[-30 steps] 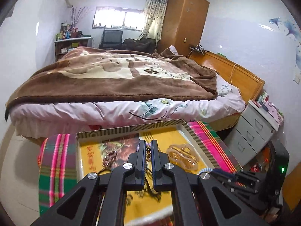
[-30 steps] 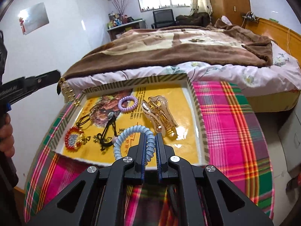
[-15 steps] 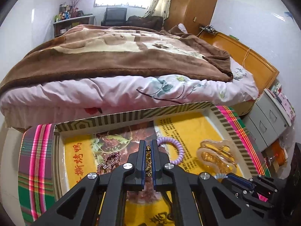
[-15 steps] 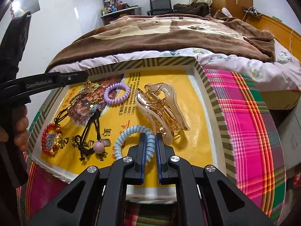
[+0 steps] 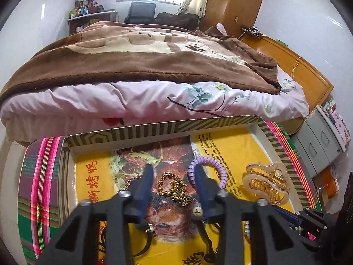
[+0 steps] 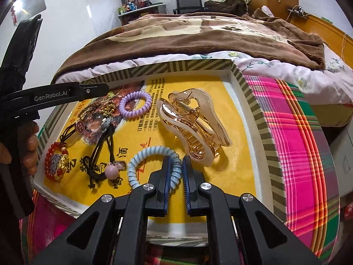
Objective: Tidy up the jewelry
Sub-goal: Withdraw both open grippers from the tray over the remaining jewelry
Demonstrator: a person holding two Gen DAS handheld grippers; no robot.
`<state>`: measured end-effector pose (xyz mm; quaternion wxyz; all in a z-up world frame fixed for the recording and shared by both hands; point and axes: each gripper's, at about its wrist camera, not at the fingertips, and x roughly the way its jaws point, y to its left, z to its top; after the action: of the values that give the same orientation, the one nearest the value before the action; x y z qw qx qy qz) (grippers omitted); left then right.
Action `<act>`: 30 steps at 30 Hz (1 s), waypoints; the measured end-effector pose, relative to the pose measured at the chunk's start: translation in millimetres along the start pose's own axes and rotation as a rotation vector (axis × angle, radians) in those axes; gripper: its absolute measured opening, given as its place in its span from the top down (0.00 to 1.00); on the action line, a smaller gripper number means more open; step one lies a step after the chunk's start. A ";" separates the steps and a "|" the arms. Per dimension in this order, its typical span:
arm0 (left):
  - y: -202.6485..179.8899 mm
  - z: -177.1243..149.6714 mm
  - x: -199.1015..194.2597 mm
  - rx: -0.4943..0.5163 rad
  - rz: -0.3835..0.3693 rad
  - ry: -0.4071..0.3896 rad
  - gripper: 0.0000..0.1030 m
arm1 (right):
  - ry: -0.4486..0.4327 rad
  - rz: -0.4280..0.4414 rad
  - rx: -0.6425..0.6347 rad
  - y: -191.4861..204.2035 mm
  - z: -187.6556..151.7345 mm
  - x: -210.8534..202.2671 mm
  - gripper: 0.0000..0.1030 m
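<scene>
Reading "GenRobot.AI", the left hand-held gripper point(image 5: 173, 176) has just opened around a gold bracelet point(image 5: 174, 186), untouched. Right hand-held gripper point(image 6: 175, 165), just parting slightly, straddles a blue coil hair tie point(image 6: 152, 161) at six o'clock in the tray point(image 6: 256, 110).

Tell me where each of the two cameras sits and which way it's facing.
Left wrist: on the left gripper, angled down into the tray at the gold chain bracelet; its fingers show, just opened.
Right wrist: on the right gripper, angled down at the blue coil hair tie; its fingers, just opened, the left gripper and a hand show.
Shared: tray, purple coil hair tie, claw hair clip, bed.
</scene>
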<state>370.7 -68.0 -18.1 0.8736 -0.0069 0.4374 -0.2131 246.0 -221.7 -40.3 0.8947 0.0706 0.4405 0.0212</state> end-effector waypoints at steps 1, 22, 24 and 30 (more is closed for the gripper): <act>-0.2 0.0 -1.4 -0.003 0.000 -0.002 0.58 | -0.001 0.000 0.001 0.3 -0.4 -0.7 0.84; -37.9 -54.8 -105.5 0.058 -0.018 -0.090 0.40 | -0.121 0.028 0.018 -18.6 -29.4 -93.6 0.79; -42.8 -65.0 -113.6 0.067 -0.025 -0.091 0.40 | -0.129 0.028 0.019 -25.0 -35.6 -104.2 0.79; -57.4 -107.8 -133.7 0.090 0.012 -0.084 0.33 | -0.130 0.009 0.015 -48.4 -56.7 -126.9 0.73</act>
<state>196.6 -50.7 28.5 0.8919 0.0263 0.3904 -0.2268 122.3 -276.2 18.2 0.9207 0.0804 0.3814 0.0172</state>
